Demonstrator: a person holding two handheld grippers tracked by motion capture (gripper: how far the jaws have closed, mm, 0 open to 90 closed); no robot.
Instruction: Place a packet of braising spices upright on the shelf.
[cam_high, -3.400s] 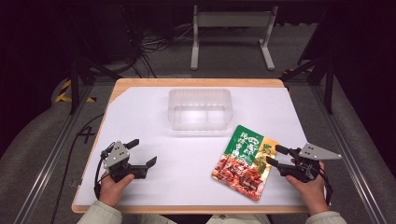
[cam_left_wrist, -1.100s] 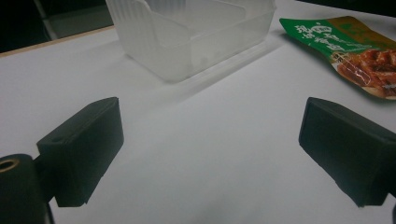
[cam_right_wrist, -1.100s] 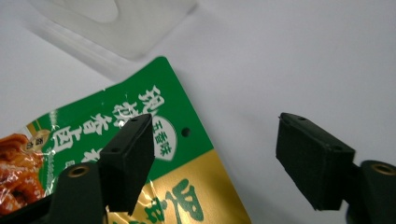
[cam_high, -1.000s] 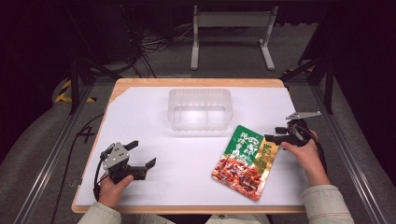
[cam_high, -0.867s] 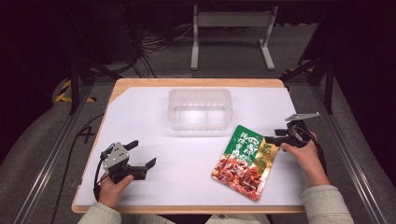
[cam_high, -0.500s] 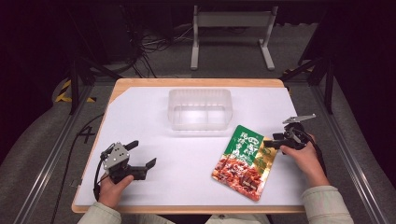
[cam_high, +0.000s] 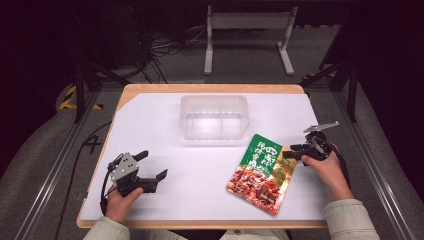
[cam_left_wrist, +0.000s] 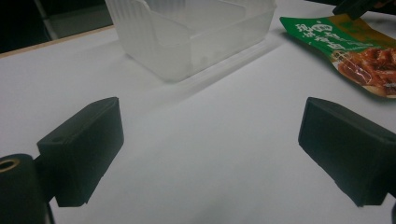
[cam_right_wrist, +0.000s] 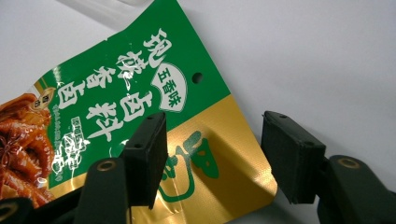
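Two grippers on a white-covered table (cam_high: 150, 125) with a wooden edge, seen from the high view. The left gripper (cam_high: 150, 170) sits near the front-left corner, jaws spread wide with nothing in them, a grey three-cornered plate on top. Mid-table toward the back there's a clear, frosted-looking plastic container (cam_high: 214, 117), rectangular with rounded corners and ribbed walls. Right of centre lies a flat glossy food pouch (cam_high: 259, 172), green at the top with white characters, a gold corner, and a photo of reddish-brown food lower down. The right gripper (cam_high: 289, 150) is at the pouch's upper right corner, jaw tips right at the gold edge. Compared with the frame from a few seconds back, that hand has moved up the table from the front-right and swung in toward the pouch; the left one hasn't budged. Dark floor, cables and a white metal stand (cam_high: 248, 30) sit behind the table.

Left gripper view: two blocky matte black jaws far apart over bare white surface, container ahead on the left, pouch off to the upper right.

Right gripper view: jaws part-open, straddling the pouch's gold corner, which looks slightly crinkled and shiny. The left-hand jaw overlaps the foil and the other sits just off its edge; can't tell if either actually touches it.
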